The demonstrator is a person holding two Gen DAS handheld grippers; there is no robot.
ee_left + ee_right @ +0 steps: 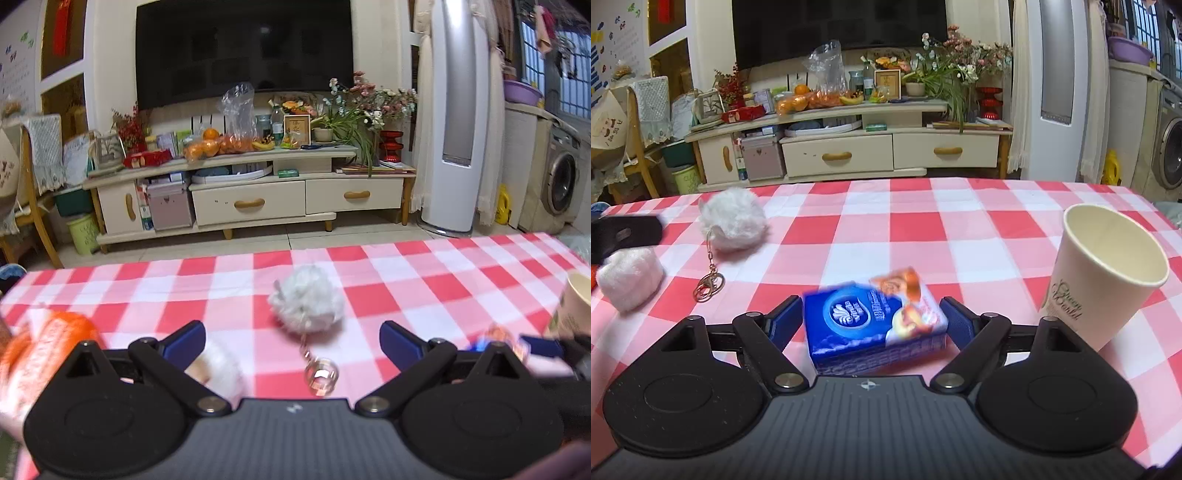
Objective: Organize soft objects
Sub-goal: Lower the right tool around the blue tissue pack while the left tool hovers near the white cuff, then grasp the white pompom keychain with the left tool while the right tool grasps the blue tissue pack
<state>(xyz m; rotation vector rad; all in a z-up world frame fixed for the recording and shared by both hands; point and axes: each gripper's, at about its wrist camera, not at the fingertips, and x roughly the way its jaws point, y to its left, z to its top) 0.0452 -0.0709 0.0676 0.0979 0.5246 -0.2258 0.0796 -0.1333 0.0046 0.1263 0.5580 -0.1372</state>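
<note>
A white fluffy pom-pom [306, 299] with a gold key ring [320, 374] lies on the checked tablecloth, ahead of my open left gripper [291, 341]; it also shows in the right wrist view [733, 223]. A small white plush [218, 365] lies by the left finger, also seen in the right wrist view [629, 277]. A blue tissue pack [875, 321] sits between the fingers of my right gripper [875, 321], which stand close at its sides; touch is unclear. A blurred orange soft item [48, 347] lies at far left.
A paper cup [1108, 269] stands tilted at the right, close to my right gripper; it shows at the edge of the left view [574, 306]. The table's far edge [886, 180] faces a TV cabinet [849, 147]. The left gripper shows in the right view [624, 230].
</note>
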